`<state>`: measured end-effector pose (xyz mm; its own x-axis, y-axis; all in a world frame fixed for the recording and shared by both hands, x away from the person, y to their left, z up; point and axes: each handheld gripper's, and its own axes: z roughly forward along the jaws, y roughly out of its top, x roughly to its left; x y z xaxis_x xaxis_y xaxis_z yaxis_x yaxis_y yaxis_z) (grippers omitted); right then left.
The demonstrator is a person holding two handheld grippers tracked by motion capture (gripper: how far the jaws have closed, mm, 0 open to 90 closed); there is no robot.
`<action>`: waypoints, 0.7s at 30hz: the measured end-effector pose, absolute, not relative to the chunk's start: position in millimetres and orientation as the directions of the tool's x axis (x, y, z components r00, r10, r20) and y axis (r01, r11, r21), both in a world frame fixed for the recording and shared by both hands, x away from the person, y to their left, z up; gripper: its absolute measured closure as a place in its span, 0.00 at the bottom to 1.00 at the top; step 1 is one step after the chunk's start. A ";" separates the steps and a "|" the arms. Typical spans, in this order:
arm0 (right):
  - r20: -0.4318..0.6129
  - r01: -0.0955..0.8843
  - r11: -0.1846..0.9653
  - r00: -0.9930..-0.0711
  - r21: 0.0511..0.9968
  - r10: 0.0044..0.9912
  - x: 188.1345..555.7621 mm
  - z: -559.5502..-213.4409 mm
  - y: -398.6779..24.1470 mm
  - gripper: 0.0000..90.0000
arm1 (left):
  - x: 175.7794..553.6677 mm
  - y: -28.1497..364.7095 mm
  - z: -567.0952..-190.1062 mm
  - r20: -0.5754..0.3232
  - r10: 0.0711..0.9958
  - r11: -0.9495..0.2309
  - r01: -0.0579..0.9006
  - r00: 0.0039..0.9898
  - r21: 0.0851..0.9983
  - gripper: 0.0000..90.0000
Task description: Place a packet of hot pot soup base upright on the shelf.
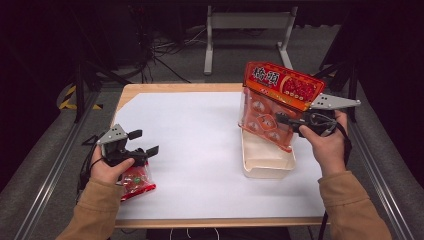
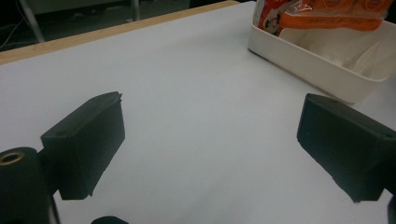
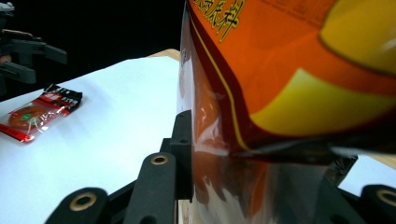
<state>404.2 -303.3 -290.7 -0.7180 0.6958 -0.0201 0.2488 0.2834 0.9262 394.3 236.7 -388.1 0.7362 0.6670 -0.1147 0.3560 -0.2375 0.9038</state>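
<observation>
Right now my right hand-held gripper (image 1: 280, 120) pinches a large orange snack bag (image 1: 277, 102) by its clear lower half, the jaws pressed against the film on both sides. I hold the bag upright above the white tray (image 1: 267, 162), which sits by the right edge of the table (image 1: 200, 125). Its lower edge hangs at the tray's far end; I cannot tell whether it touches the tray. In the right gripper view the bag (image 3: 280, 93) rises just in front of the camera, with the black jaws closed on the see-through part.

My left hand-held gripper (image 1: 145, 142) rests near the left edge of the table with its jaws spread wide and nothing between them; in the left gripper view the two black pads (image 2: 84, 144) stand well apart over bare white table. A small red packet (image 1: 136, 182) lies flat near the front left corner, just beside my left hand (image 1: 107, 167).
</observation>
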 end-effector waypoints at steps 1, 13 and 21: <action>-0.022 0.251 0.285 -0.714 0.925 0.700 403.9 -291.7 -302.8 0.78 | 394.1 236.4 -388.2 -0.119 0.667 -0.235 0.359 0.735 0.903 0.10; -0.006 0.299 0.284 -0.680 0.911 0.733 402.9 -309.2 -301.3 0.78 | 394.1 237.8 -388.8 -0.120 0.659 -0.235 0.355 0.742 0.905 0.09; 0.002 0.311 0.278 -0.668 0.909 0.744 402.4 -321.8 -301.8 0.78 | 394.1 240.1 -389.4 -0.126 0.666 -0.228 0.362 0.735 0.904 0.09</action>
